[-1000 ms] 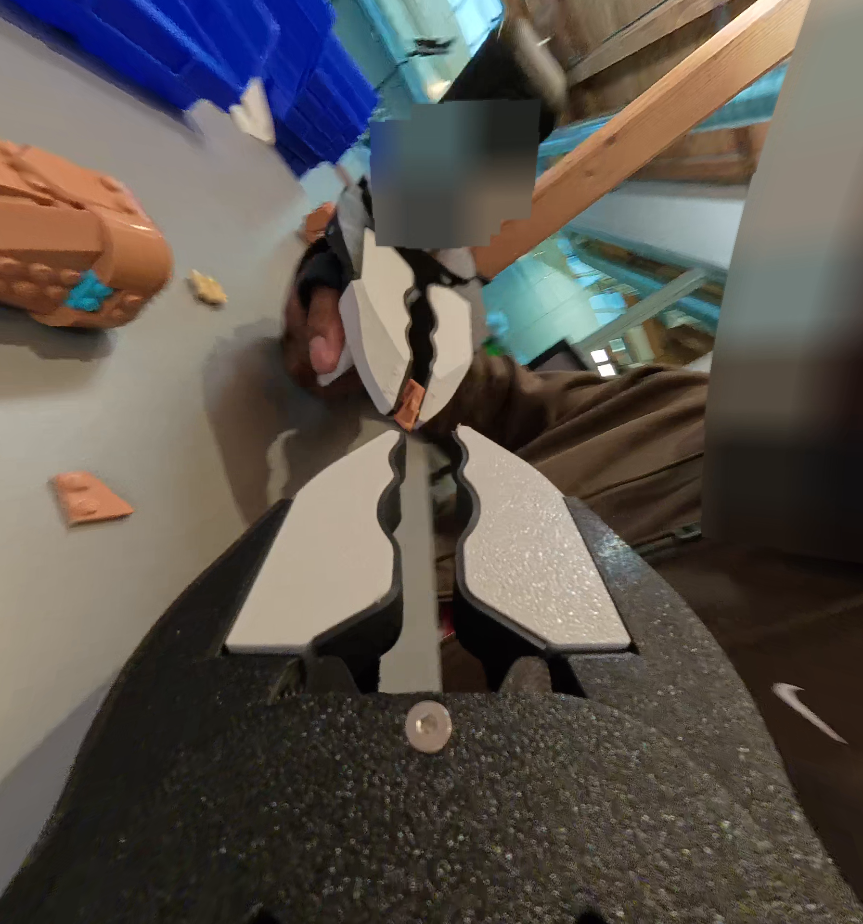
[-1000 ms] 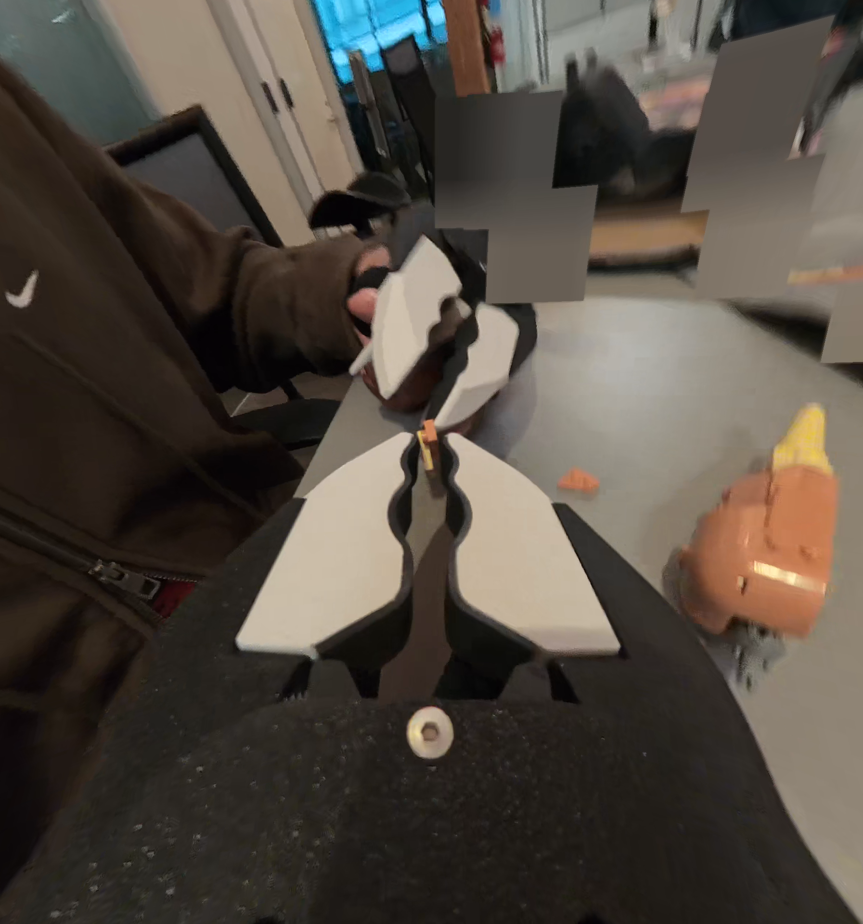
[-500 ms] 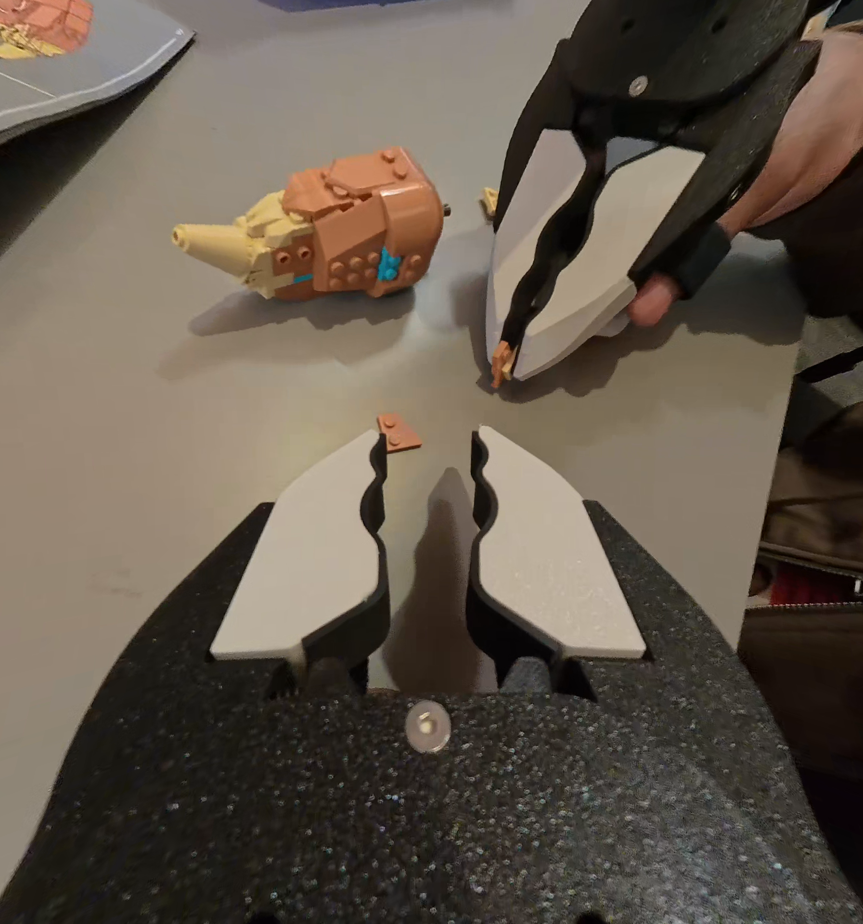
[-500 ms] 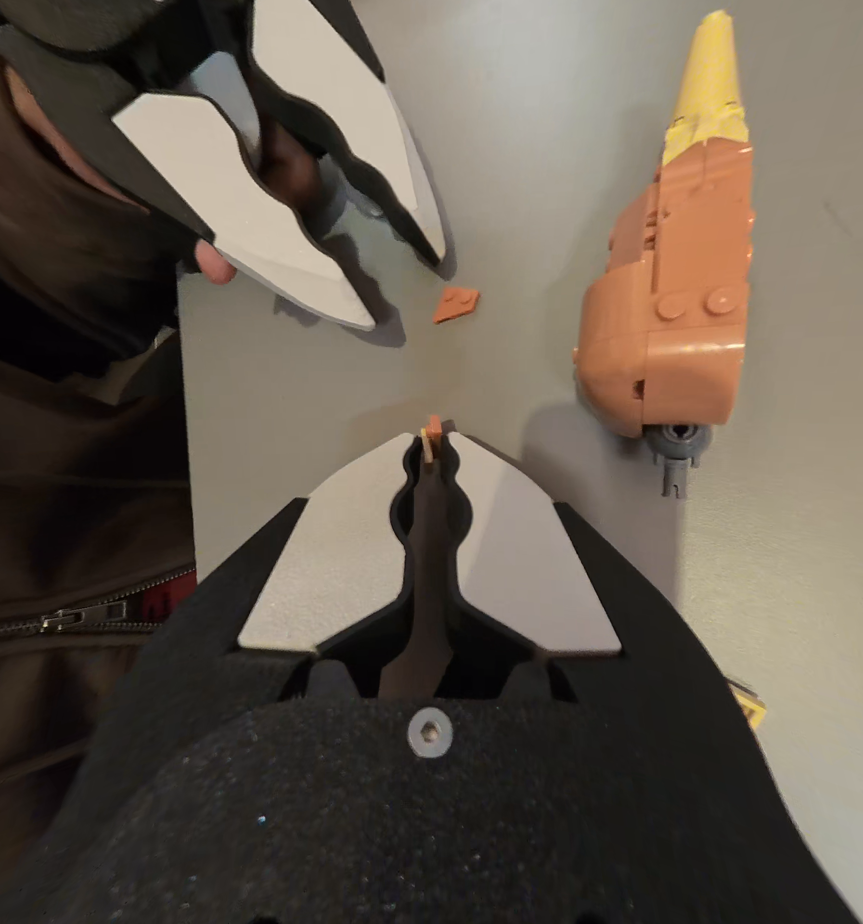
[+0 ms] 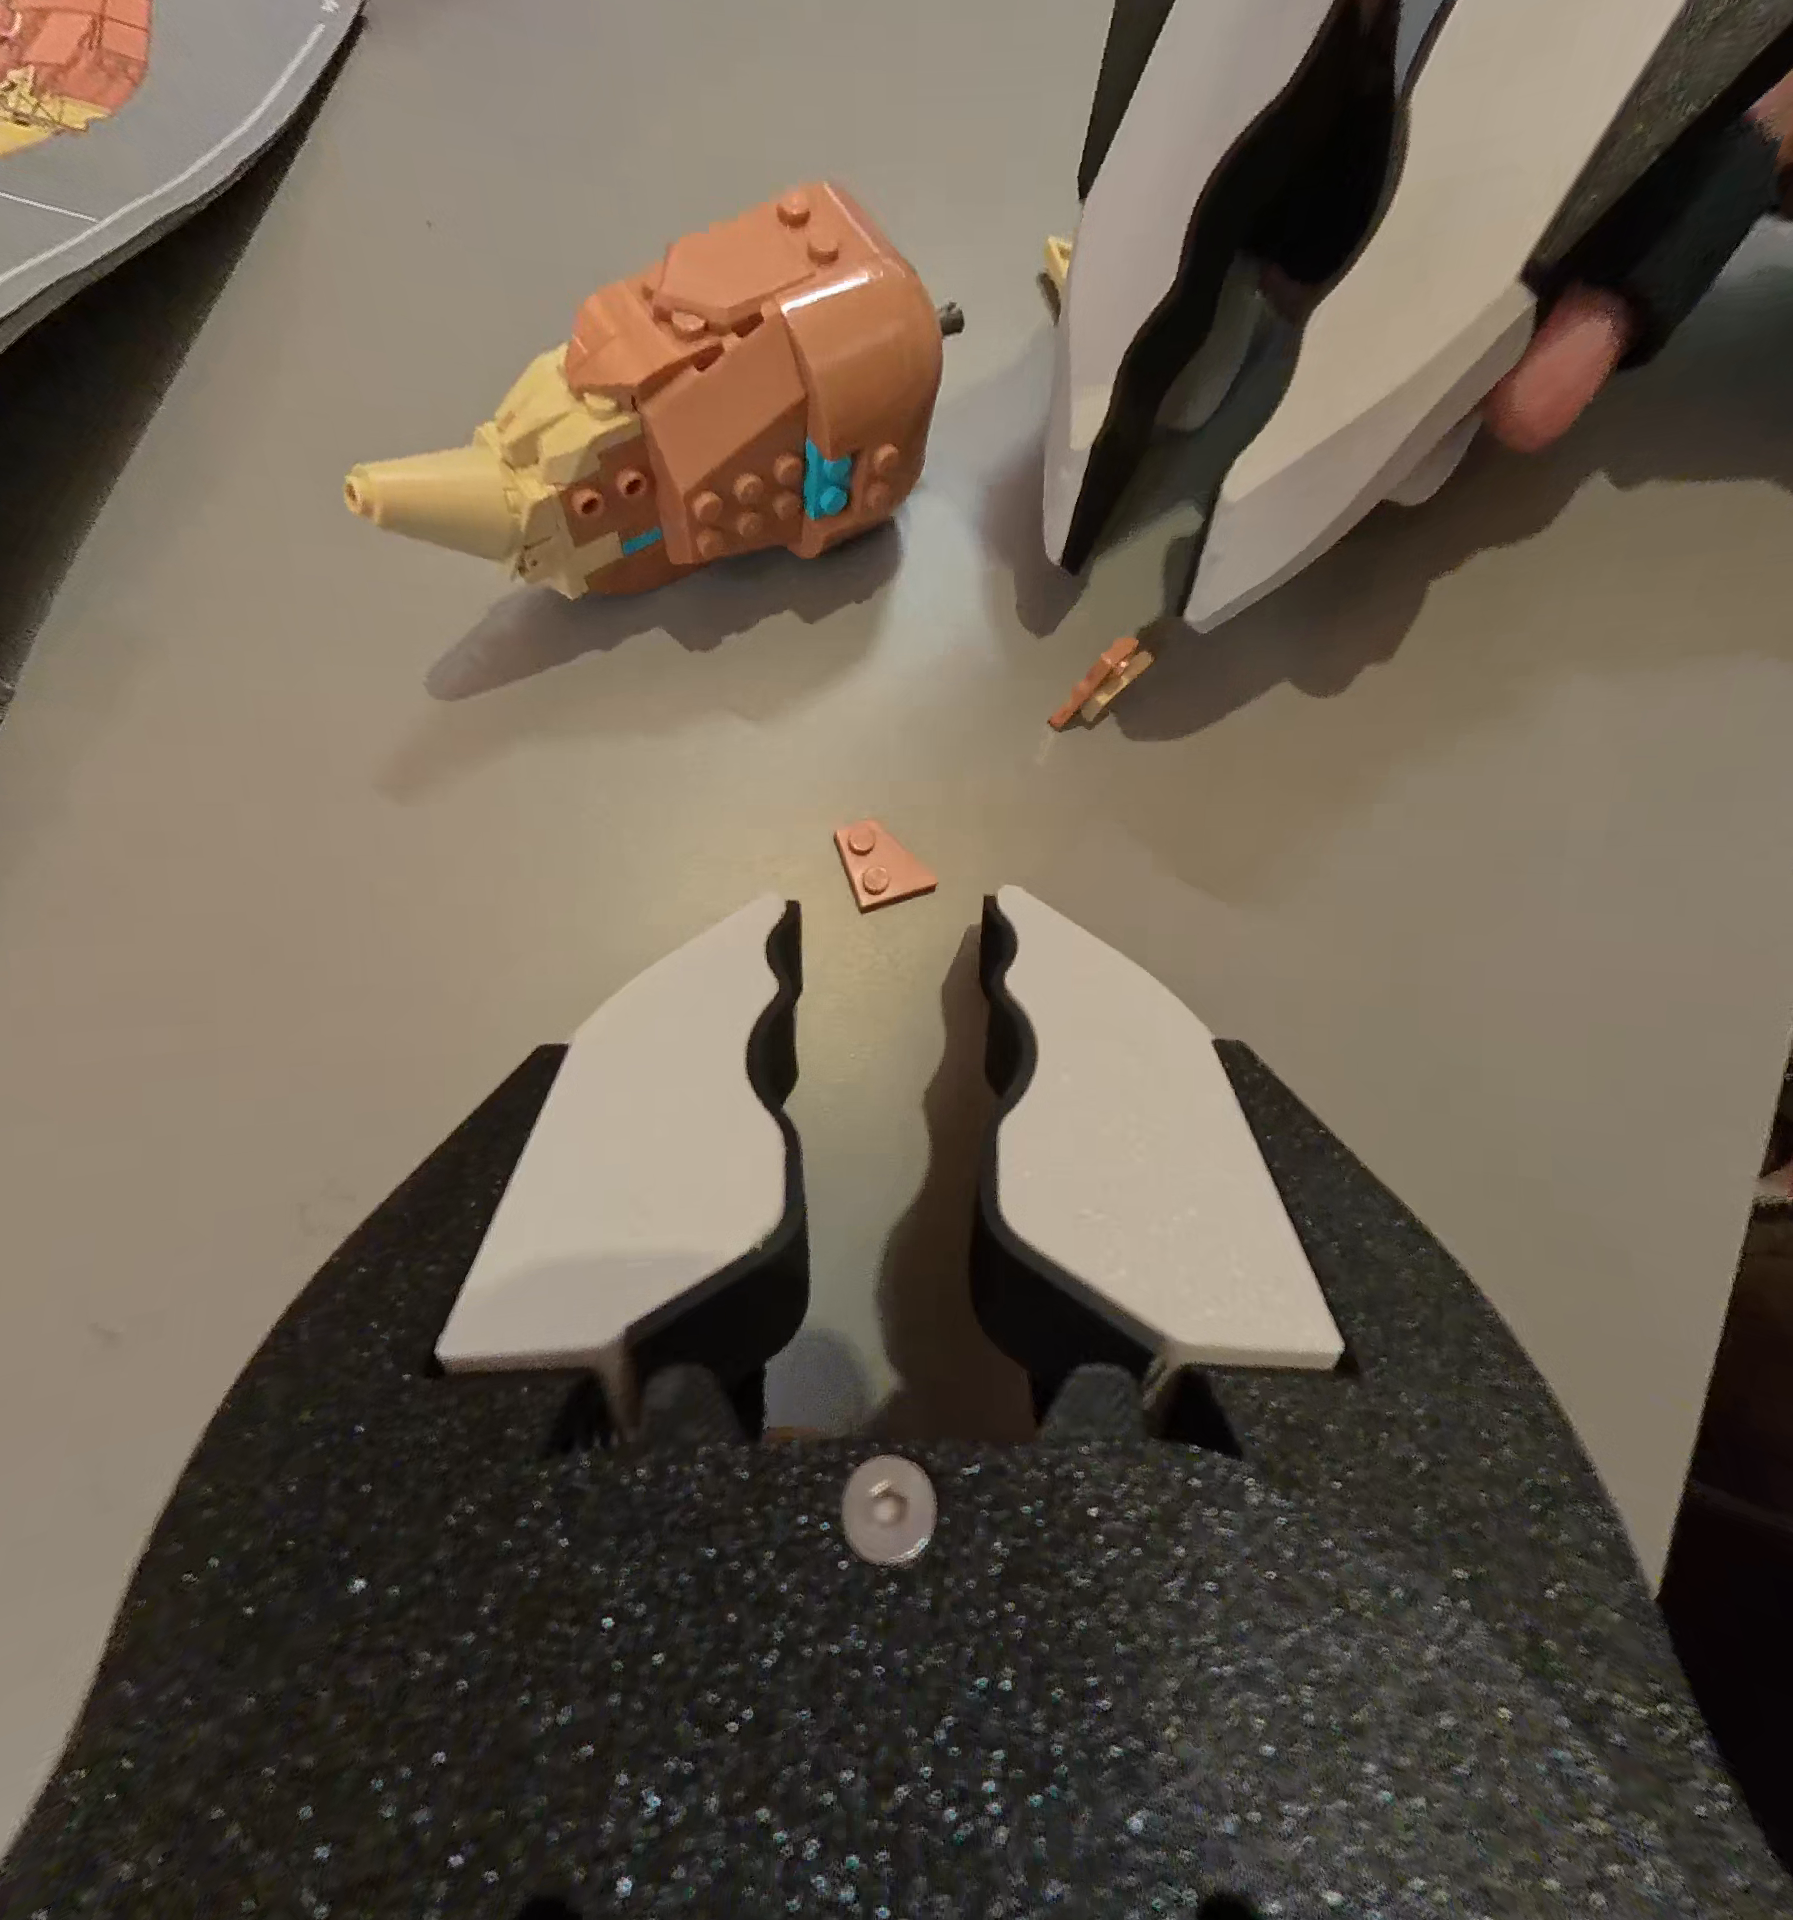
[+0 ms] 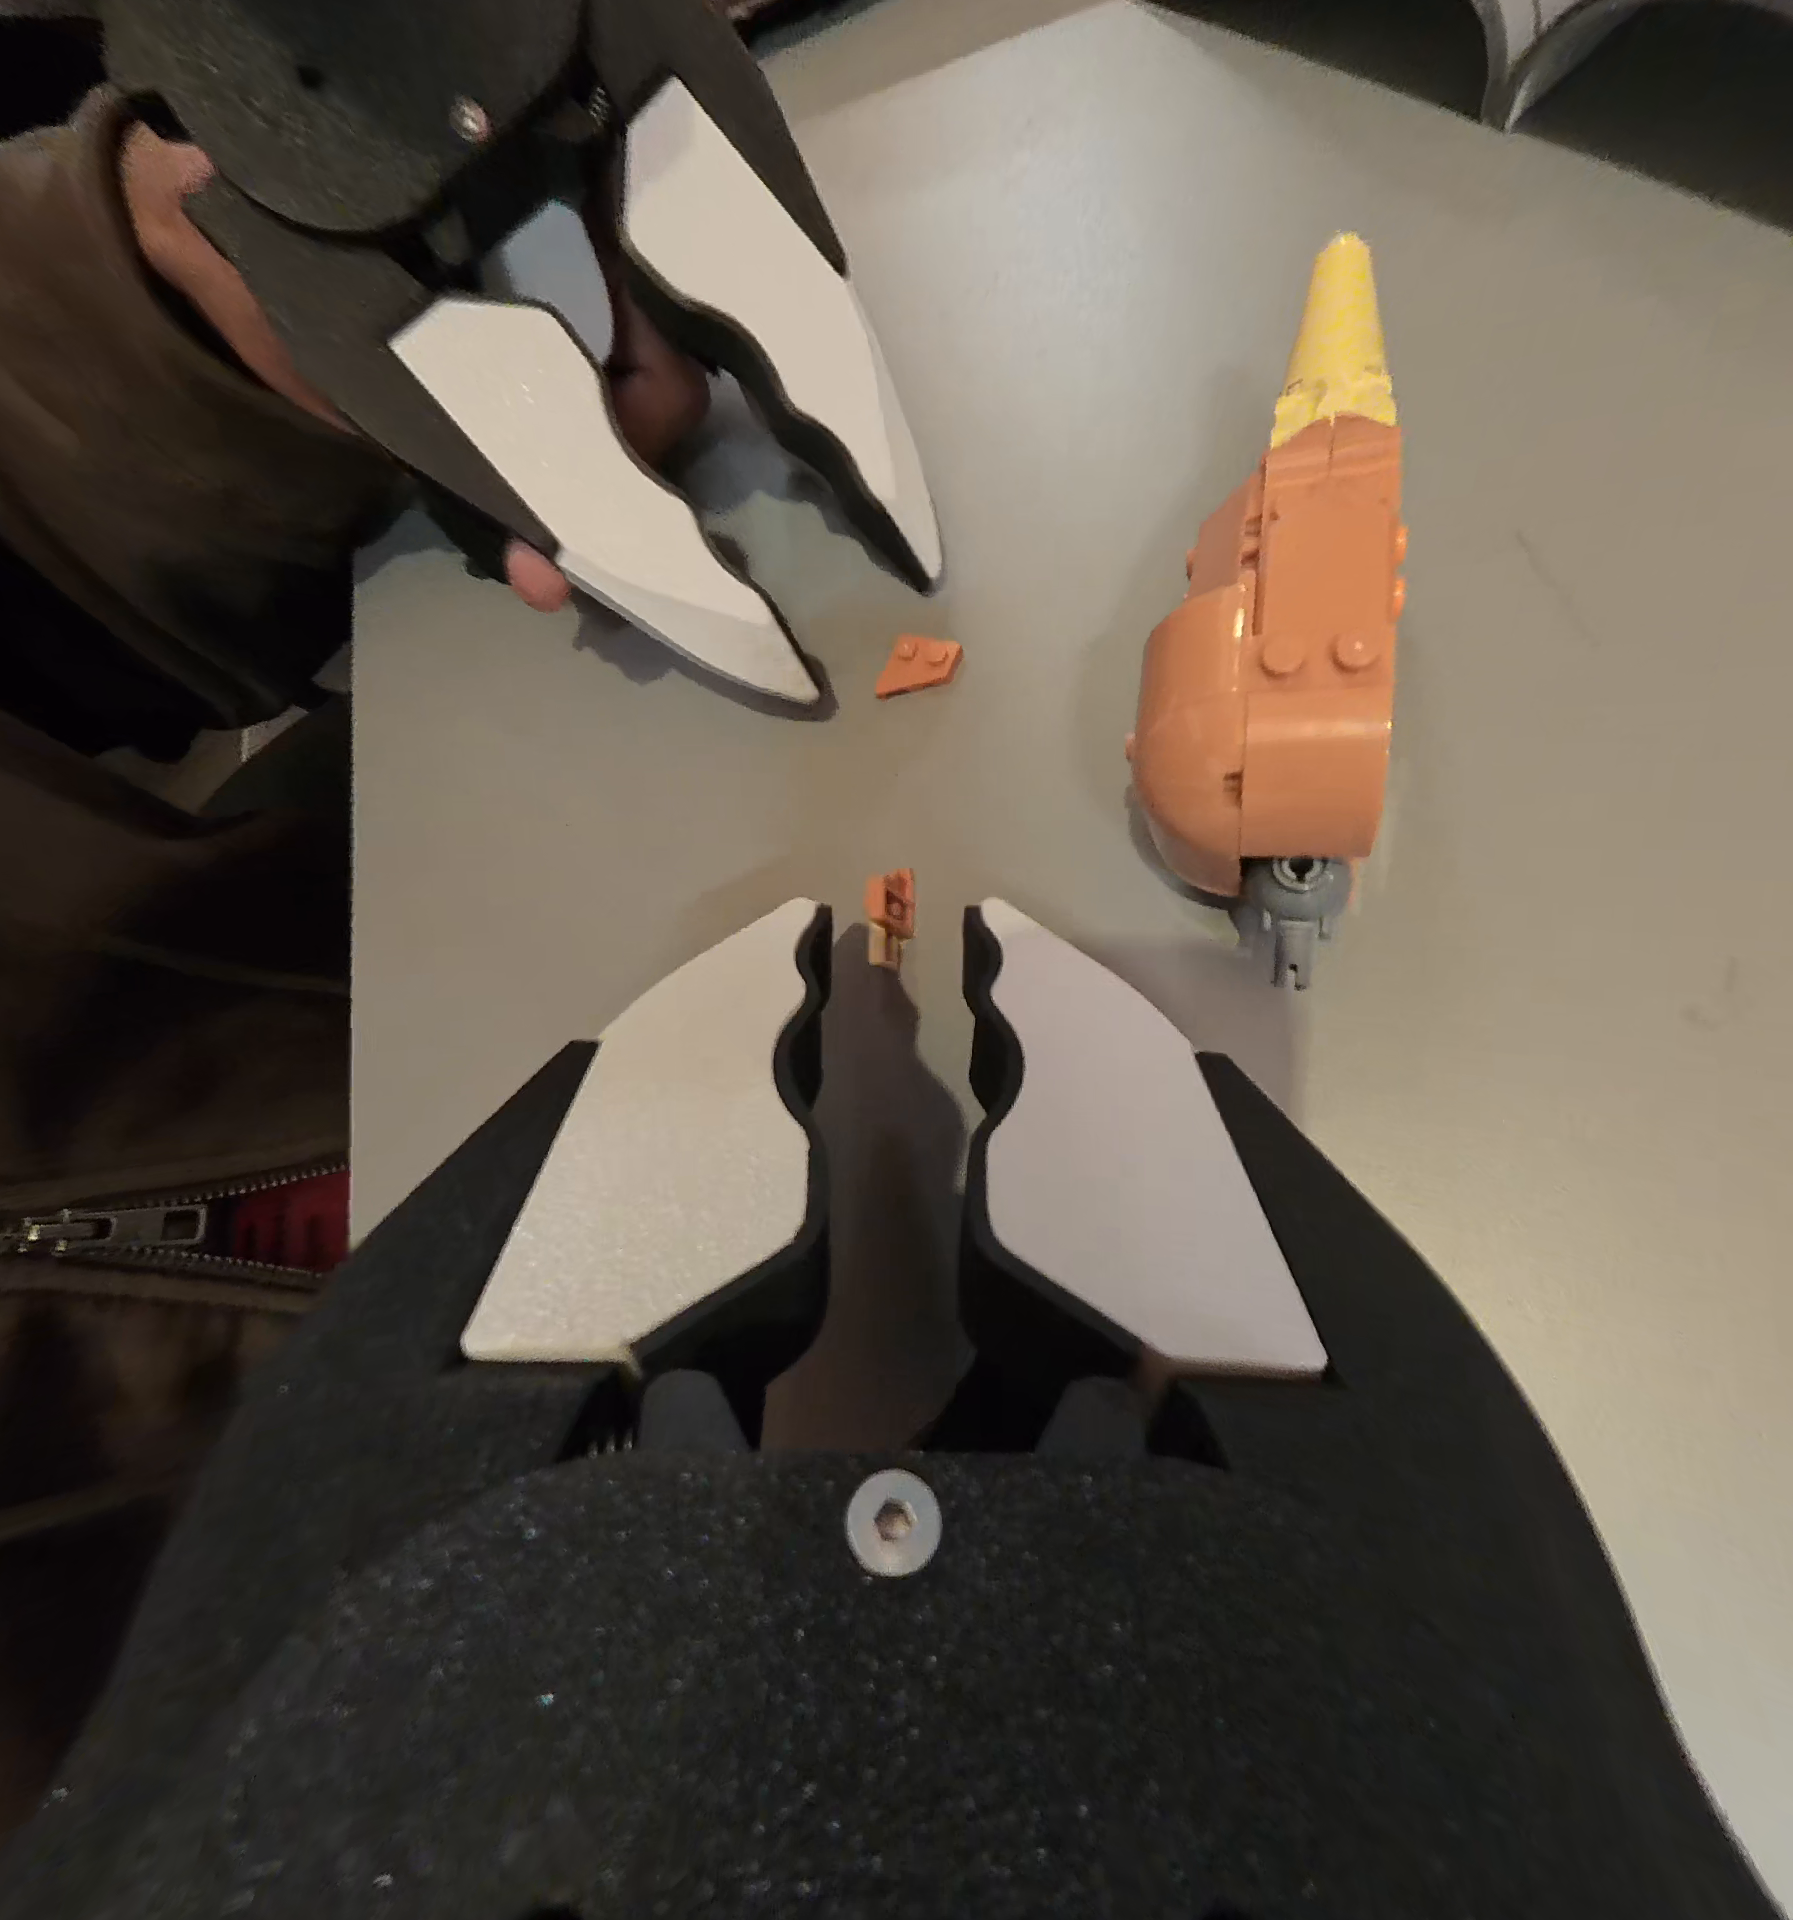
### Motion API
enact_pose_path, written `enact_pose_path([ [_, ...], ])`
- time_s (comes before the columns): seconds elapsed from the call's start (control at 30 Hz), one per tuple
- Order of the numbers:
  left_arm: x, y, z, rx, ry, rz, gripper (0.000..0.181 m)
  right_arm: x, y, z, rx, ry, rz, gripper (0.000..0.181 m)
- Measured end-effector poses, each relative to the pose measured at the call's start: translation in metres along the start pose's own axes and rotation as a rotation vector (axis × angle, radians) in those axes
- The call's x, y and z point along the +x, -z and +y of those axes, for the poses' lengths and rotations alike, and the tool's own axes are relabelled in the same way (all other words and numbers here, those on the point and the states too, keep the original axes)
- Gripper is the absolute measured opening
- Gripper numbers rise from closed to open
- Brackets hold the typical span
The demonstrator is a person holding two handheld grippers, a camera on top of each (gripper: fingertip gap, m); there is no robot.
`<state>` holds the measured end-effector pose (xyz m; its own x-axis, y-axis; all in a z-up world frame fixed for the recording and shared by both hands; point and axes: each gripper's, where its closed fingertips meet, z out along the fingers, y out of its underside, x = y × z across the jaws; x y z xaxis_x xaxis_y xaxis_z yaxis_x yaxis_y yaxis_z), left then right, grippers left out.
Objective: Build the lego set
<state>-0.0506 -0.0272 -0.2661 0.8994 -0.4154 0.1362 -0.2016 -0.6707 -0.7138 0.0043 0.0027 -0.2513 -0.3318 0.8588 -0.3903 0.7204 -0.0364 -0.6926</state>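
Grey tabletop (image 5: 248, 935) is carrying your 2 spread grippers: left (image 5: 887, 909) facing a flat orange wedge plate (image 5: 884, 864), right (image 6: 890, 912) seemingly releasing a small orange-and-tan piece (image 6: 892, 912).

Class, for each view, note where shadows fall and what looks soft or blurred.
Left wrist view: the lego model casts a shadow toward the camera; the booklet looks soft. Right wrist view: the right claw shades the table between its fingers; edges curve.

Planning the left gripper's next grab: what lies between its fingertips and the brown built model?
In the left wrist view, a small brown wedge plate lies just ahead of the open left gripper; beyond it, bare grey table up to the model.
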Motion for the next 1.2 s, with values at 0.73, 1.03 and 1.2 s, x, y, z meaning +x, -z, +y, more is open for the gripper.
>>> enact_pose_path([
  [0.73, 0.002, -0.010, -0.007, -0.002, -0.128, -0.104, 0.012, -0.008, 0.004, -0.013, 0.062, 0.002, -0.036, 0.024],
  [1.03, 0.030, 0.009, -0.055, 0.307, -0.299, -0.124, 0.012, -0.021, 0.013, -0.028, 0.162, -0.126, -0.151, 0.023],
  [1.2, 0.045, 0.007, -0.065, 0.367, -0.459, -0.204, 0.012, -0.032, 0.025, -0.035, 0.231, -0.208, -0.266, 0.020],
])
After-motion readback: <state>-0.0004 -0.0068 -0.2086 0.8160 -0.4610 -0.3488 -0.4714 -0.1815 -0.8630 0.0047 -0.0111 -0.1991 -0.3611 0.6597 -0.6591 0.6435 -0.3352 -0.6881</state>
